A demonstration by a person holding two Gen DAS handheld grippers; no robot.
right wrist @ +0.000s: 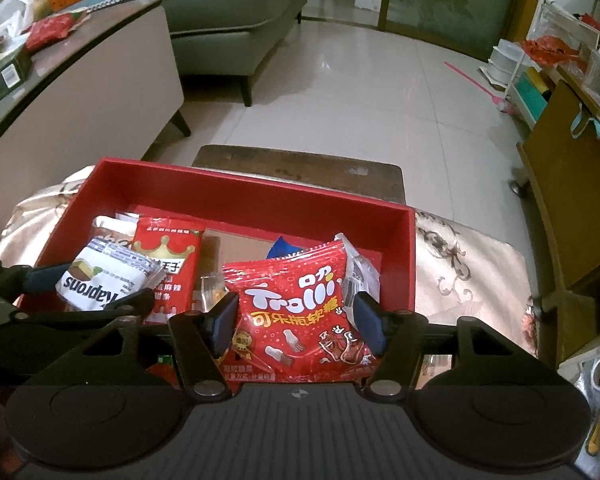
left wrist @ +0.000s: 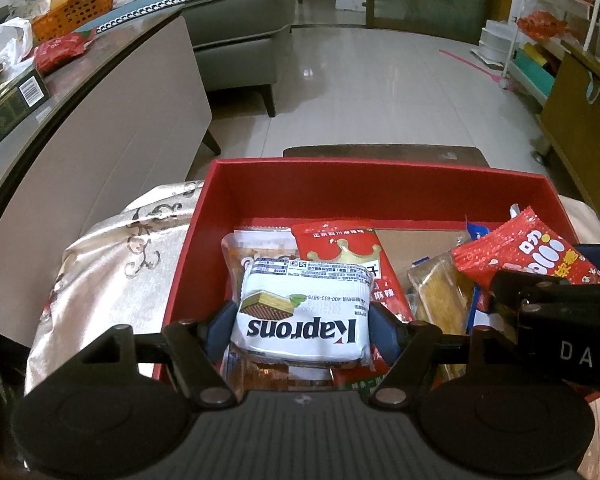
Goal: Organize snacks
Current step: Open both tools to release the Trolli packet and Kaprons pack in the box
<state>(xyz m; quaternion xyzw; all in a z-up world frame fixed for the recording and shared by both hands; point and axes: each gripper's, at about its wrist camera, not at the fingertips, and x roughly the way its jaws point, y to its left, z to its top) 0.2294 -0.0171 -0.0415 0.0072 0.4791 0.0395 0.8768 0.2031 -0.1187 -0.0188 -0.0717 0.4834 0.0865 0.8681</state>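
Both hands are parked over the red box, which sits on a cream patterned cloth, and each one has a snack between its fingers.

The left gripper has the white Kaprons wafer pack between its blue pads, and the pads look pressed on both sides, so I'd call that a hold at a middling width. The pack sits low in the left wrist frame, above the other packets on the box's left side.

The right gripper is the iffy one. The red Trolli gummy bag is between the fingers, low centre in the right wrist frame, but the right pad seems to stand a bit clear of the bag, so I read that as let go, bag loose.

What could go wrong: the Trolli bag is propped up on other packets and puffy, so it may slide or tip toward the right wall instead of lying flat. The Kaprons pack is slick foil and could squirt out if squeezed unevenly. The two grippers are also close together, so they could bump.

View differences: only the right wrist shows the Trolli bag's front and the gap at its pad. Only the left wrist shows both pads on the Kaprons pack and the yellow clear-wrapped biscuits mid-box.
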